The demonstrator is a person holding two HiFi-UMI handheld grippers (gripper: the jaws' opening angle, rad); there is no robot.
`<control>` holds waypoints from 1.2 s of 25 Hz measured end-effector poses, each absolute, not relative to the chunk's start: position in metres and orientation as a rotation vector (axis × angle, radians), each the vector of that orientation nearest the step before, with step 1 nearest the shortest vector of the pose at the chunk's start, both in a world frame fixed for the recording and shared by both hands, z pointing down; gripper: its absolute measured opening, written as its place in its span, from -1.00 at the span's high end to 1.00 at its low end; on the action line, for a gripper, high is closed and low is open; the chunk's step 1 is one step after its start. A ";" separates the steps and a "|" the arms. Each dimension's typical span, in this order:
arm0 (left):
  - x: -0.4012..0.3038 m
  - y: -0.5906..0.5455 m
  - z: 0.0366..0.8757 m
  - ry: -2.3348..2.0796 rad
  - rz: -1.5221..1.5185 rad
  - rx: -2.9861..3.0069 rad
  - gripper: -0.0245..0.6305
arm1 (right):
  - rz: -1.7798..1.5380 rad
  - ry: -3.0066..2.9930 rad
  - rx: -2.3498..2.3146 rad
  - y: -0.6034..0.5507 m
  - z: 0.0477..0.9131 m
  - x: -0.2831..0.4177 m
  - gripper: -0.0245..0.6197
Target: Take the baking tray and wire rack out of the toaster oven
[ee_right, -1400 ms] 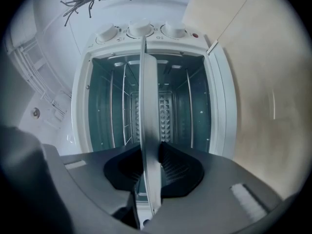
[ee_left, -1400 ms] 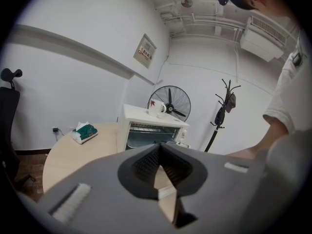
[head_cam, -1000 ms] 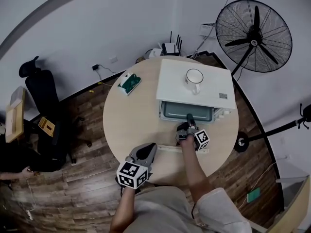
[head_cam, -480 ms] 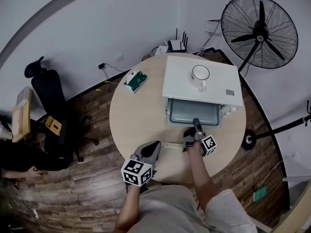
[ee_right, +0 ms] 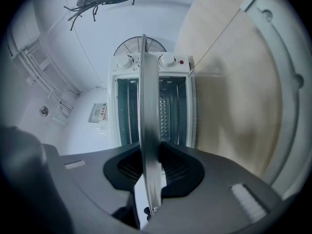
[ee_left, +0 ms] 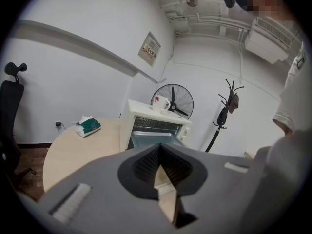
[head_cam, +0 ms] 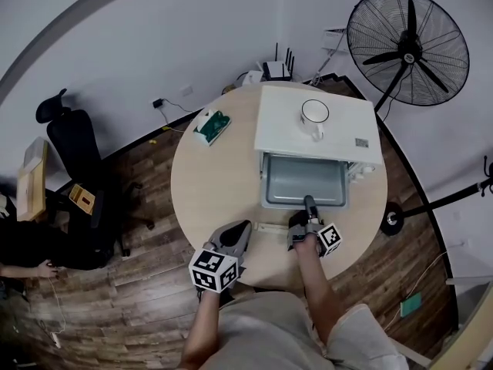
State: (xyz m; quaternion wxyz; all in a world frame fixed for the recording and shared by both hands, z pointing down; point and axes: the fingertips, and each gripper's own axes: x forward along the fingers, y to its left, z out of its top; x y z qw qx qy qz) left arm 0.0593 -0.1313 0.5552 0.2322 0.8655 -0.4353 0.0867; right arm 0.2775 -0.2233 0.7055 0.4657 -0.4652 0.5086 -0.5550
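Baking tray (head_cam: 302, 182) first, by the look of it: it sticks well out of the front of the toaster oven (head_cam: 277, 126), flat and level above the counter (head_cam: 216, 176). Its far end appears to sit still in the oven mouth. The right gripper (head_cam: 310, 206) has it by the middle of the near rim. In the right gripper view the jaws are clamped on that thin metal edge, one pad on each face, with the tray running straight ahead into the open cavity.

The left gripper (head_cam: 237, 233) hangs near the person's side of the counter, well apart from the oven and touching nothing. Its jaws are together with nothing between them. A white mug (head_cam: 313, 116) stands on top of the oven, and a green tissue pack (head_cam: 208, 126) lies off to the left.

I'd say the step in hand is drawing the tray out, and it looks well along but not finished. The next move calls for a straight, level pull toward the person until the far end clears the oven. After that the tray needs setting down on open counter in front. A one-sided grip on a rim could let the tray droop once the oven rails stop carrying it, so the idle left gripper may be wanted under the other edge. The wire rack I can't pick out for certain; some grid pattern shows inside the oven, and that job seems to wait.
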 end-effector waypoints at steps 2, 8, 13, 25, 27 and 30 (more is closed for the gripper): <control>0.058 -0.131 0.556 -1.197 0.235 2.376 0.76 | -1.362 1.262 -1.155 -0.216 0.701 0.276 0.70; 0.056 -0.131 0.559 -1.207 0.221 2.361 0.76 | -1.362 1.296 -1.149 -0.192 0.705 0.278 0.70; 0.051 -0.132 0.563 -1.218 0.212 2.344 0.76 | -1.359 1.318 -1.165 -0.175 0.713 0.273 0.69; 0.022 -0.132 0.568 -1.291 0.161 2.278 0.76 | -1.466 1.509 -1.080 -0.152 0.712 0.223 0.69; 0.018 -0.130 0.569 -1.304 0.147 2.266 0.76 | -1.503 1.537 -1.047 -0.151 0.713 0.209 0.69; 0.007 -0.128 0.570 -1.332 0.126 2.246 0.76 | -1.533 1.604 -1.005 -0.147 0.706 0.187 0.69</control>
